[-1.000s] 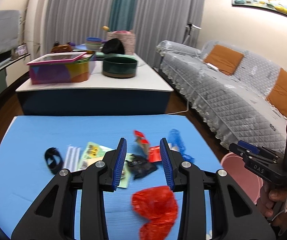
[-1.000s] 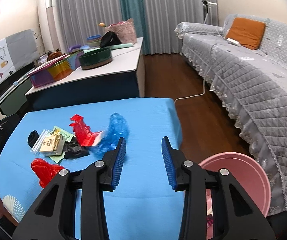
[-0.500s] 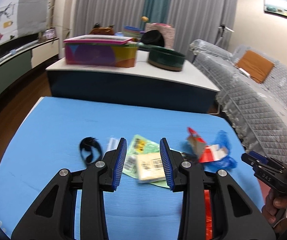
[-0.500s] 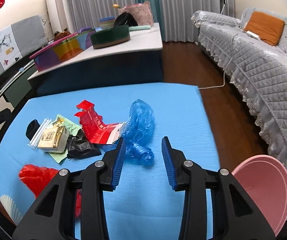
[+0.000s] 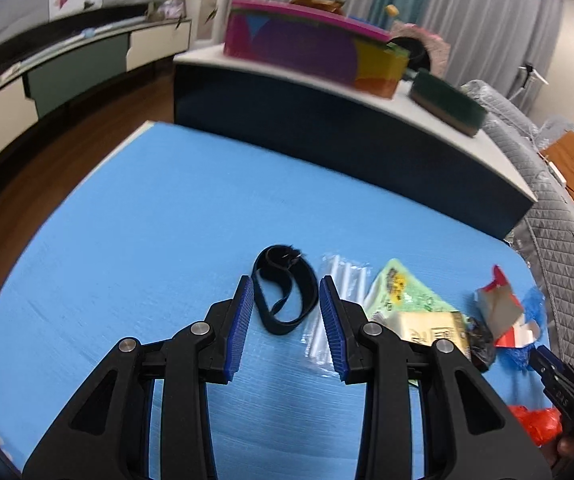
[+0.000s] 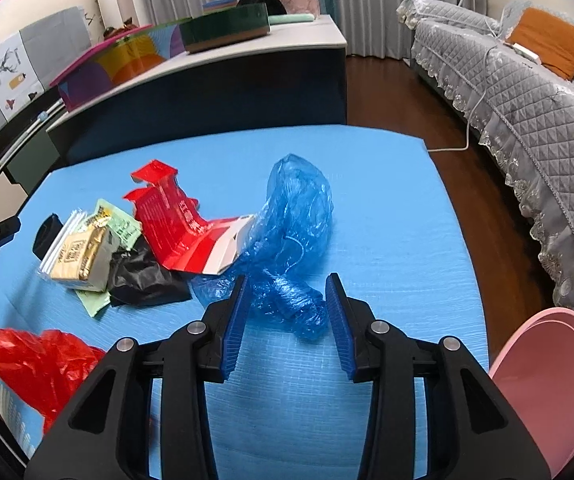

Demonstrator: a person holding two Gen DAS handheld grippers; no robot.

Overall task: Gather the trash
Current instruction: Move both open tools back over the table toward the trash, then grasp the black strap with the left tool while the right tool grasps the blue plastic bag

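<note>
Trash lies on the blue table (image 5: 147, 216). My left gripper (image 5: 285, 292) is open, with a black strap loop (image 5: 283, 294) lying between its fingertips. My right gripper (image 6: 285, 294) is open, its fingertips on either side of the near end of a crumpled blue plastic bag (image 6: 295, 224). Further left lie a red carton (image 6: 175, 224), a black wrapper (image 6: 143, 276), a tan packet (image 6: 81, 256) on a green wrapper (image 6: 121, 222), clear straws (image 5: 339, 312) and a red plastic bag (image 6: 39, 364).
A pink bin (image 6: 551, 384) stands on the floor off the table's right edge. A dark counter (image 6: 215, 80) with a colourful box (image 5: 307, 52) and a green bowl (image 6: 223, 28) stands behind the table. A grey sofa (image 6: 527, 92) is at the right.
My left gripper has swung left from the red bag and the packet to the black strap. My right gripper has moved forward to the blue bag, which now lies between its fingertips.
</note>
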